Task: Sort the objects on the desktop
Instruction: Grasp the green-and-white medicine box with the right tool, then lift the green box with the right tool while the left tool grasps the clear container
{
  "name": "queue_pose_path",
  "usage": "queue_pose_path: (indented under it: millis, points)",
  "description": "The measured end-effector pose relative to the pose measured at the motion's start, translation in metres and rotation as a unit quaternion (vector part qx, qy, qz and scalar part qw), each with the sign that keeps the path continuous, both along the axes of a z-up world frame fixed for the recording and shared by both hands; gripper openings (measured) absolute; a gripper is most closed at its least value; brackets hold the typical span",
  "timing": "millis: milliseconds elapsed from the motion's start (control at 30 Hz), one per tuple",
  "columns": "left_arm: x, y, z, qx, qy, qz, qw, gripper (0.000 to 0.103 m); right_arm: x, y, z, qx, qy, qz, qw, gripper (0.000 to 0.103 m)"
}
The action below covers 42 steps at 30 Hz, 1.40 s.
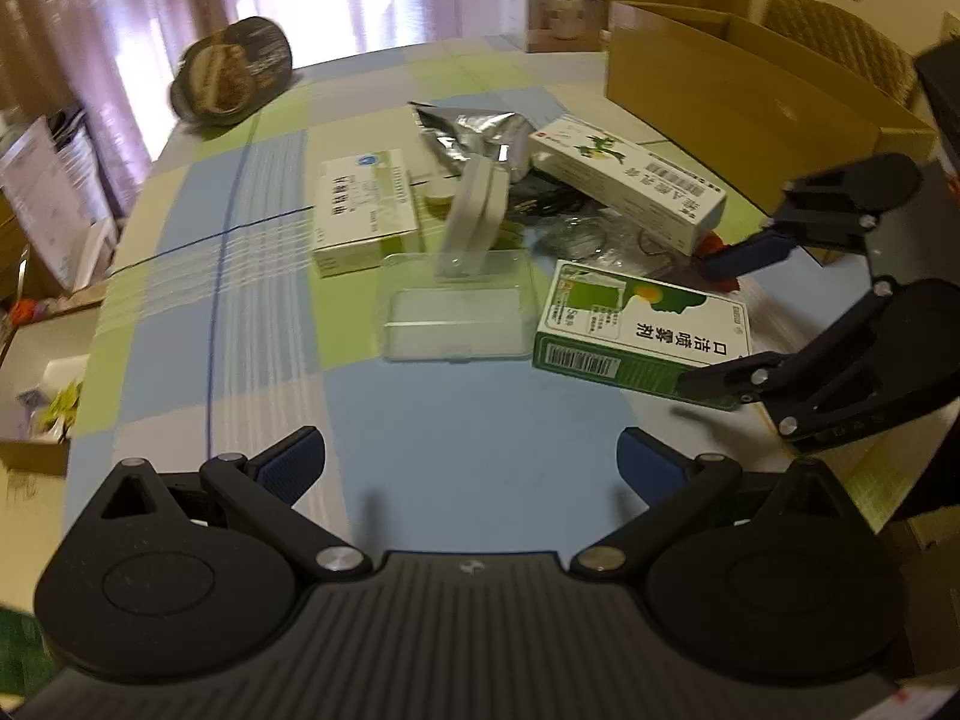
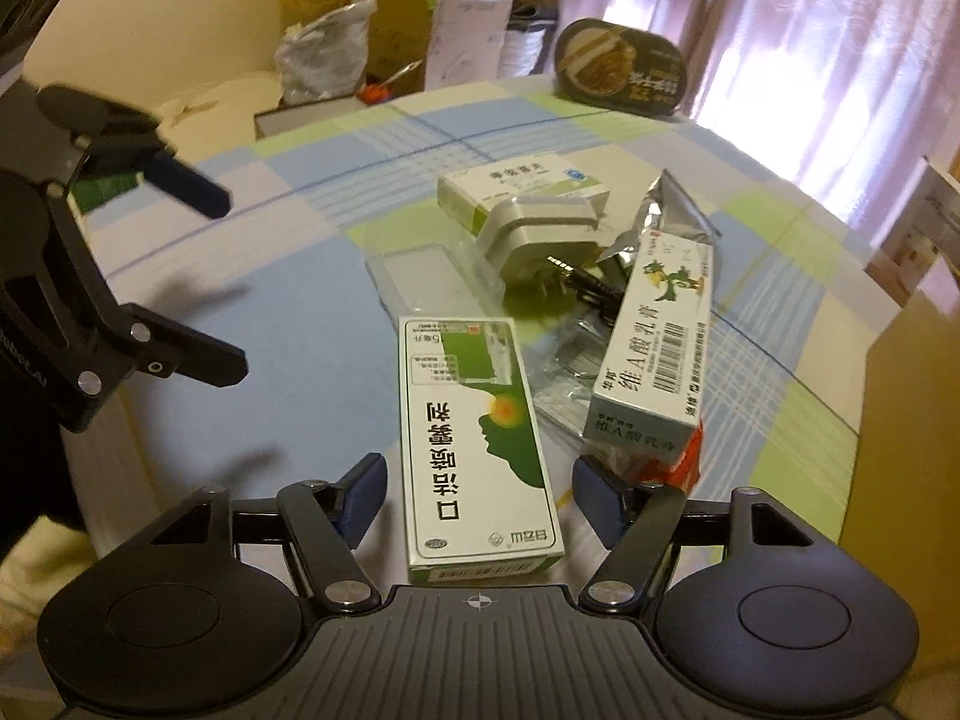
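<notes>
Left hand-held gripper [image 1: 471,456] open over bare cloth, right hand-held gripper [image 2: 477,501] open astride green box [image 2: 474,438], cable [image 2: 591,288] half hidden under boxes

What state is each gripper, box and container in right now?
Left gripper: open, empty.
Right gripper: open, straddling the green-and-white spray box, not clamped.
Green-and-white spray box: closed, lying flat.
White cream box with barcode: closed, propped on clutter.
Clear plastic case: lying flat.
Brown cardboard box: open-topped.
Silver foil pouch: crumpled.
</notes>
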<state>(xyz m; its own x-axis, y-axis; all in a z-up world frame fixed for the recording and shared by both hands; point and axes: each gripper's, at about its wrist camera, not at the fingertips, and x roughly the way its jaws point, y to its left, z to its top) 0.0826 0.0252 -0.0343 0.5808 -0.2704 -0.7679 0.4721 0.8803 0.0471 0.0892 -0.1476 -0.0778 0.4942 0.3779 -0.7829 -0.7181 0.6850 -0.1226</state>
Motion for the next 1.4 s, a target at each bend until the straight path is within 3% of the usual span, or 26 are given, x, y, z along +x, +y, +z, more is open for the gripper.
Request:
queue_pose_path:
  millis: [333, 467, 600, 767, 933, 1000, 1033, 1100, 1233, 1267, 1400]
  points:
    - [0.025, -0.003, -0.005, 0.026, -0.006, -0.057, 0.998, 0.102, 0.012, 0.003, -0.008, -0.004, 0.013, 0.021, 1.0, 0.055]
    - [0.028, -0.007, -0.007, 0.052, -0.016, -0.111, 0.9923, 0.102, 0.011, -0.001, -0.007, -0.001, 0.018, 0.028, 0.999, 0.054]
    - [0.034, -0.014, -0.01, 0.104, -0.035, -0.175, 0.9784, 0.102, 0.008, -0.009, -0.003, -0.009, 0.02, 0.044, 0.999, 0.053]
    - [0.043, -0.023, -0.016, 0.139, -0.047, -0.24, 0.9595, 0.102, 0.006, -0.018, -0.001, -0.015, 0.021, 0.063, 0.998, 0.053]
    - [0.05, -0.03, -0.021, 0.191, -0.076, -0.314, 0.9269, 0.102, 0.007, -0.031, 0.0, -0.018, 0.033, 0.077, 0.996, 0.053]
    - [0.058, -0.032, -0.022, 0.196, -0.067, -0.332, 0.9202, 0.102, 0.008, -0.037, 0.0, -0.017, 0.039, 0.076, 0.996, 0.053]
    - [0.063, -0.032, -0.022, 0.192, -0.057, -0.336, 0.9205, 0.102, 0.009, -0.039, 0.001, -0.017, 0.041, 0.074, 0.996, 0.053]
    - [0.075, -0.034, -0.021, 0.175, -0.035, -0.324, 0.9292, 0.102, 0.009, -0.042, 0.001, -0.015, 0.041, 0.07, 0.997, 0.053]
    - [0.102, -0.036, -0.018, 0.105, 0.023, -0.213, 0.9711, 0.102, 0.006, -0.045, -0.001, -0.013, 0.04, 0.061, 0.997, 0.053]
    - [0.106, -0.036, -0.018, 0.089, 0.034, -0.185, 0.9781, 0.102, 0.005, -0.046, -0.002, -0.011, 0.041, 0.057, 0.997, 0.053]
    - [0.109, -0.039, -0.022, 0.044, 0.062, -0.118, 0.9901, 0.102, 0.003, -0.05, -0.003, -0.003, 0.042, 0.046, 0.998, 0.053]
